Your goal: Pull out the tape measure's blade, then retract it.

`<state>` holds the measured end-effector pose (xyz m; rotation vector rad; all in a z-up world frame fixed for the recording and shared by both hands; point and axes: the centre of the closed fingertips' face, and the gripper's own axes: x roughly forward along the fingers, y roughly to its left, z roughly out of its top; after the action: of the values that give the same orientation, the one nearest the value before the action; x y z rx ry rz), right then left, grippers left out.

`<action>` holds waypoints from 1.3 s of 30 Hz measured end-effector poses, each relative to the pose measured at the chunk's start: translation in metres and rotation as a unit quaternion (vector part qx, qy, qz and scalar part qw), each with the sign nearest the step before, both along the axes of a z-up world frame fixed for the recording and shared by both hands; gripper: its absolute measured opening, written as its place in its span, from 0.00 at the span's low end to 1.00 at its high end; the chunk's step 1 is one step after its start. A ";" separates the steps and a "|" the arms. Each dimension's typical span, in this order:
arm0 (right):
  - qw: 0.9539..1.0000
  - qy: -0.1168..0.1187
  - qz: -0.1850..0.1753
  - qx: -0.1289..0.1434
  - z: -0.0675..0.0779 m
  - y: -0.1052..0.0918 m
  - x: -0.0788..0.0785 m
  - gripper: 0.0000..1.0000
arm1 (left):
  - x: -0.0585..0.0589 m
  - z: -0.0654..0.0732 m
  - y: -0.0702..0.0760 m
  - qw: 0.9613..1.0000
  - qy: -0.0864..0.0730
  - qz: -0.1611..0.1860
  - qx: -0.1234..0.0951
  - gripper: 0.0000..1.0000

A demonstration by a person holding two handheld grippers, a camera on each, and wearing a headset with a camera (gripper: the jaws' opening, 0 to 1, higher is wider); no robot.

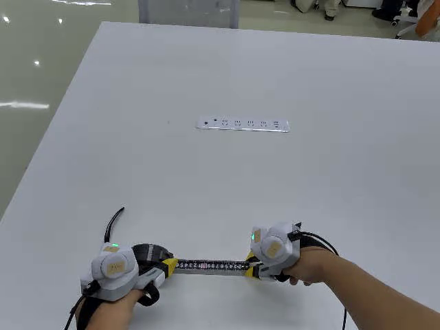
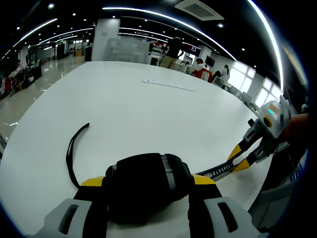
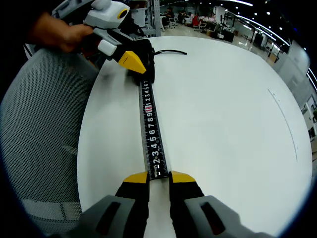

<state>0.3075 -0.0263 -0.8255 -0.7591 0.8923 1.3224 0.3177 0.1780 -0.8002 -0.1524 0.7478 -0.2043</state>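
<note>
Tape measure, bench item. Black rounded tape measure case (image 1: 146,253): matt, rubbery-looking shell w/ ribbed bands across its top. It sits at the near edge of the smooth white table (image 1: 275,69). Left gripper (image 2: 148,181), grey plastic body w/ yellow-tipped jaws, has the case clamped side to side. Its jaws are spread to the case's full width and press on both flanks.

Narrow pale metal blade (image 3: 151,129): drawn out part way, straight and flat-faced. It runs from the case mouth to the right gripper (image 3: 158,176), low over the table; whether it touches the top, cannot tell. Right gripper's jaws are almost closed, w/ the blade's free end nipped betw. the yellow tips.

Writing on blade: black tick marks and numerals 1 to 9, then one red-boxed figure, then 1 to 6 nearest the case. Units not legible.

Thin black cord wrist strap (image 2: 74,148): curved loop lying on the table, left of the case.

Flat white oblong power strip (image 1: 243,124): mid-table, well apart from the grippers. It has a row of sockets along its face; markings too small to read.

Grey mesh chair back (image 3: 44,124): woven net texture, beside the table edge in the right gripper view.
</note>
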 end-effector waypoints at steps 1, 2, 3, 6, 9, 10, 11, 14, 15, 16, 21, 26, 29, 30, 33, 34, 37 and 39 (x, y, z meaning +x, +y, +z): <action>1.000 0.000 -0.001 0.000 -0.001 0.000 0.001 0.13 | 0.000 0.000 0.000 1.000 0.000 0.000 0.000 0.62; 1.000 0.002 -0.003 -0.001 -0.001 0.001 0.001 0.13 | 0.000 0.000 0.000 1.000 0.000 0.000 0.000 0.62; 1.000 0.003 -0.004 -0.002 -0.001 0.002 0.001 0.13 | 0.000 0.000 0.000 1.000 0.000 0.000 0.000 0.62; 1.000 0.004 -0.001 -0.003 -0.001 0.003 0.001 0.13 | 0.000 0.000 0.000 1.000 -0.001 0.000 0.000 0.62; 1.000 0.003 0.001 -0.002 -0.001 0.006 0.001 0.13 | 0.000 0.000 0.000 1.000 0.000 0.000 -0.001 0.62; 1.000 0.003 0.002 -0.002 -0.002 0.007 0.001 0.14 | 0.000 0.000 0.000 1.000 0.000 0.000 -0.001 0.62; 1.000 0.003 0.002 -0.002 -0.002 0.008 0.001 0.14 | 0.000 0.000 0.000 1.000 0.000 0.001 -0.001 0.62; 1.000 0.003 0.003 -0.002 -0.001 0.010 0.001 0.14 | 0.000 0.000 0.000 1.000 0.000 0.000 -0.001 0.62; 1.000 0.003 0.004 -0.001 -0.001 0.011 0.001 0.14 | 0.000 0.000 0.000 1.000 0.000 0.000 -0.001 0.62; 1.000 0.003 0.005 -0.001 -0.001 0.011 0.001 0.14 | 0.000 0.000 0.000 1.000 0.000 0.000 -0.001 0.62; 1.000 0.004 0.004 -0.001 -0.001 0.014 0.001 0.14 | 0.000 0.000 0.000 1.000 0.000 0.000 -0.001 0.62; 1.000 0.004 0.006 0.000 -0.001 0.017 0.001 0.14 | 0.000 0.000 0.000 1.000 0.001 0.001 -0.001 0.62; 1.000 0.003 0.007 0.001 -0.002 0.019 0.001 0.14 | 0.000 0.000 0.001 1.000 0.001 0.001 -0.001 0.62; 1.000 0.003 0.006 0.001 -0.002 0.019 0.001 0.14 | 0.000 -0.001 0.001 1.000 0.001 0.001 -0.001 0.62; 1.000 0.003 0.006 0.001 -0.001 0.021 0.001 0.14 | 0.000 0.000 0.000 1.000 0.001 0.001 -0.001 0.62; 1.000 0.003 0.006 0.001 -0.001 0.021 0.001 0.14 | 0.000 0.000 0.000 1.000 0.001 0.001 -0.001 0.62; 1.000 0.002 0.007 0.001 -0.001 0.022 0.001 0.14 | 0.000 0.000 0.000 1.000 0.001 0.001 -0.002 0.62; 1.000 0.002 0.008 0.001 -0.001 0.023 0.001 0.14 | 0.000 -0.001 0.000 1.000 0.001 0.001 -0.002 0.62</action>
<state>0.3083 -0.0033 -0.8267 -0.7633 0.8901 1.3385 0.3176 0.1785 -0.8008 -0.1570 0.7490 -0.2034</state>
